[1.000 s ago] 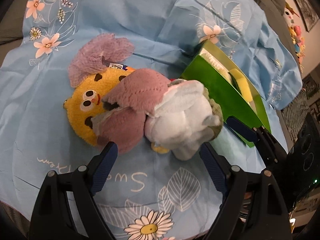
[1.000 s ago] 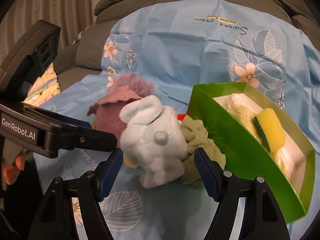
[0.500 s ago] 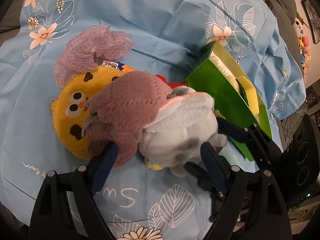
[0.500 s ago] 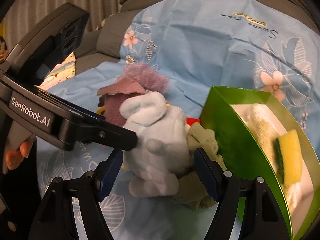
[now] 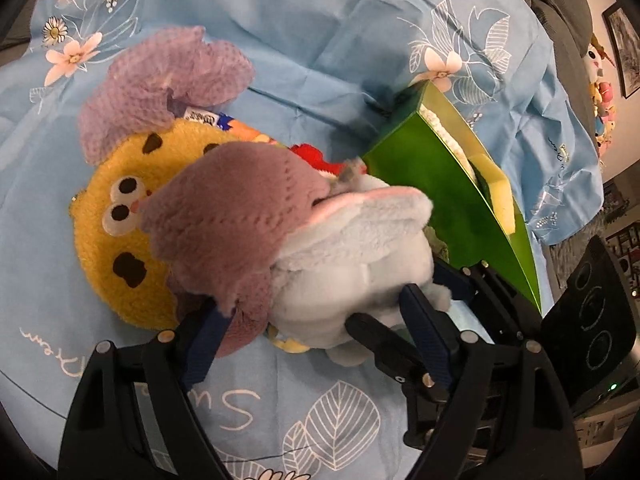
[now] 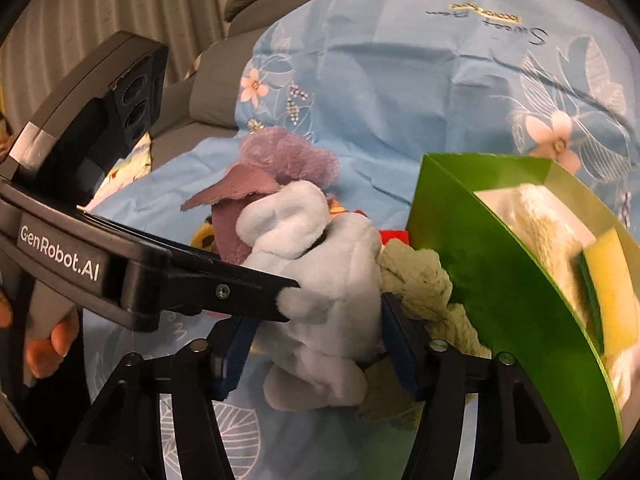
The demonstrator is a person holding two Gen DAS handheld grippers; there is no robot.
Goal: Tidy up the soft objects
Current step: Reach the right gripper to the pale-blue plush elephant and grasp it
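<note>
"GenRobot.AI" on left gripper [image 6: 280, 308]; "Sweet" on blue cloth [image 6: 400, 80].

The pale blue plush [image 5: 352, 272] lies on the blue flowered cloth [image 5: 320, 40]. A mauve knitted cloth [image 5: 236, 216] drapes its left side, over a yellow plush face [image 5: 112, 240]. The green box [image 5: 448, 196] stands just right of the plush. The left gripper [image 5: 312, 320] is closing, jaws either side of plush and mauve cloth; the right gripper [image 5: 444, 280] reaches in from the right.
</note>
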